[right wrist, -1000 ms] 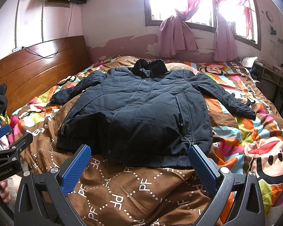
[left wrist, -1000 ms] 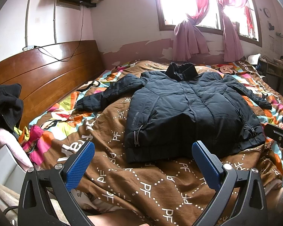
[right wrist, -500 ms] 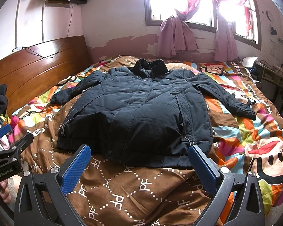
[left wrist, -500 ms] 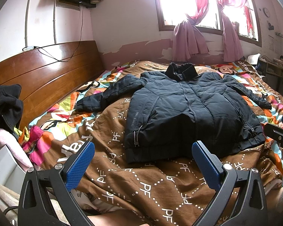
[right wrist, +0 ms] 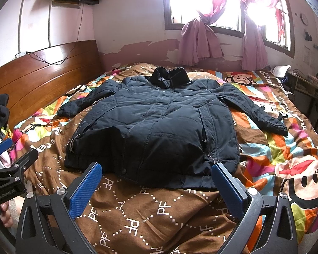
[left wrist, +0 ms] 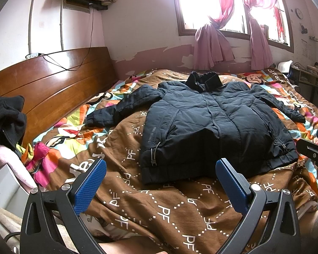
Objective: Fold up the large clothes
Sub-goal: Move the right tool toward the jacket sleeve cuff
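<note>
On the bed, the jacket lies unmoved, both grippers' jaws still wide apart.

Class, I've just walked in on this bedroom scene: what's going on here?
A person holds a two-finger gripper in each hand over a bed. A dark padded jacket lies spread flat on the patterned quilt, front up, sleeves out to both sides. The left gripper and right gripper are both open near the hem, touching nothing. Folding has not begun.
</note>
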Tool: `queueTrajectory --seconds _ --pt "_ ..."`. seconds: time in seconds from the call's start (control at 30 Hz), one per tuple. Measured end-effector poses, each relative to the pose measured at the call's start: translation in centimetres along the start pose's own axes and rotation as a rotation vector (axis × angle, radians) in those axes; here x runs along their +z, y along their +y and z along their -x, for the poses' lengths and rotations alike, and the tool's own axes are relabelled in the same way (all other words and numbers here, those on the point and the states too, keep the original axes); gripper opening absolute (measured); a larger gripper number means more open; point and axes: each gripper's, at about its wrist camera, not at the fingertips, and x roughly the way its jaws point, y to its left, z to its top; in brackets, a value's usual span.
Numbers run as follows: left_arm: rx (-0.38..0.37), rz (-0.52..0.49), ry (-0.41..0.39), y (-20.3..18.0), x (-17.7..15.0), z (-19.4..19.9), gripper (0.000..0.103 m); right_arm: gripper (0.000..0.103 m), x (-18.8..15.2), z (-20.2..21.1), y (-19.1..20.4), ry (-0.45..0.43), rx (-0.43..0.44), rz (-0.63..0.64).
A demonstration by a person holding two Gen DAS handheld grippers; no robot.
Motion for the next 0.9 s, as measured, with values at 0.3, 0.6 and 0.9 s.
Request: queueTrajectory --seconds 0.3,0.6,0.9 --pt "0.018 -0.002 -0.005 -0.6 1.3 0.2 0.101 0.103 0.0 0.2 -0.1 -0.001 -0.014 -0.005" --pt "0.035 0.012 -0.035 -0.5 4.2 -0.1 0.101 0.103 1.9 1.9 -0.8 -0.018 -0.062 -0.032" --pt "-0.005 -0.028 -0.094 -0.7 12.4 1.0 0.101 0.103 9.4 6.4 -1.3 -0.019 0.027 0.001"
